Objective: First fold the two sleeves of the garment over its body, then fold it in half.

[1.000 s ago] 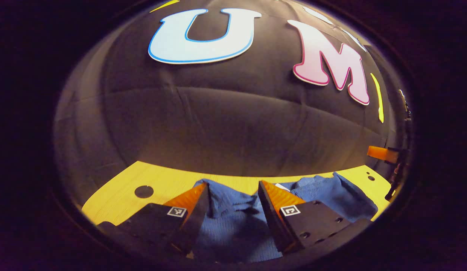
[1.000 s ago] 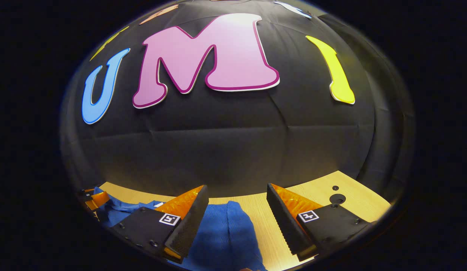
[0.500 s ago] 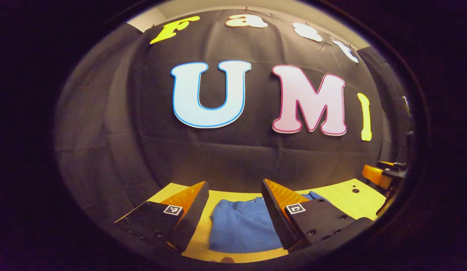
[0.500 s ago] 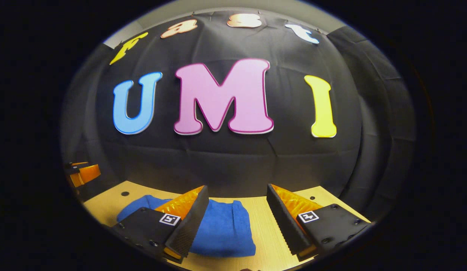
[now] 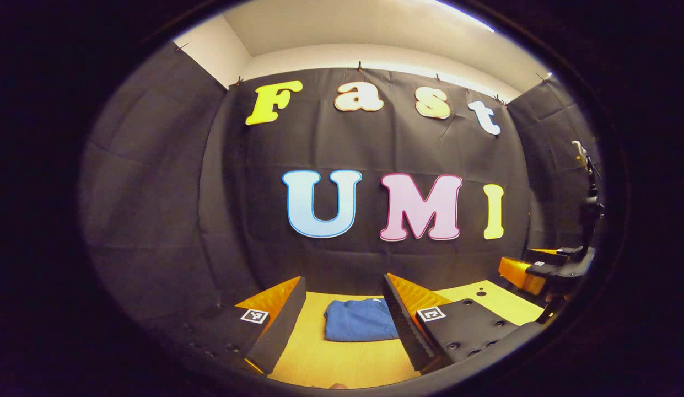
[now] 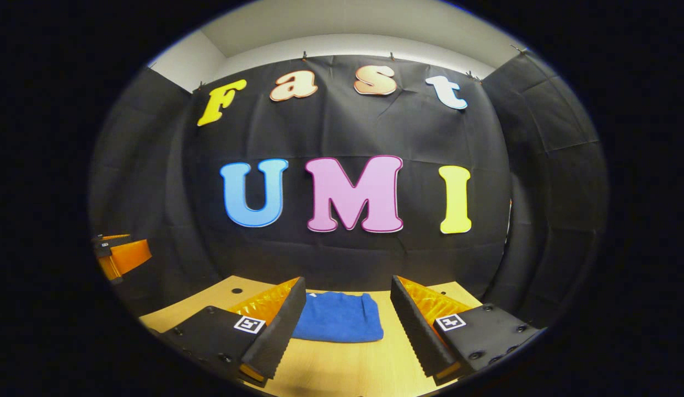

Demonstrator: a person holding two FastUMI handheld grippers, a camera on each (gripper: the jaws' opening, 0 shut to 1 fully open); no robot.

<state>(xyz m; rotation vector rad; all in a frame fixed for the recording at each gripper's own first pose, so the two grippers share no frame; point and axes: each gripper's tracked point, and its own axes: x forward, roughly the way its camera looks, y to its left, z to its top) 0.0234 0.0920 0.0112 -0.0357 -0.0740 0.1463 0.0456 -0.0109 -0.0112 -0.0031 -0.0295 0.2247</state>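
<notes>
The blue garment (image 5: 359,320) lies folded into a compact rectangle on the wooden table (image 5: 342,358), well ahead of both hands. In the right gripper view the same garment (image 6: 339,324) rests flat near the table's far edge. My left gripper (image 5: 344,314) is open, held back from the cloth with nothing between its fingers. My right gripper (image 6: 347,317) is open too, raised and apart from the garment. The right gripper (image 5: 534,270) appears at the right rim of the left gripper view, and the left gripper (image 6: 118,256) at the left rim of the right gripper view.
Black cloth walls close the booth behind and on both sides of the table. Small round holes (image 6: 237,290) mark the tabletop (image 6: 342,369) near its far corners. Bare wood lies between the garment and my fingers.
Both grippers pulled back and up from the garment, which now looks smaller and farther away. It went from loosely bunched under the fingers to a neat folded rectangle lying free.
</notes>
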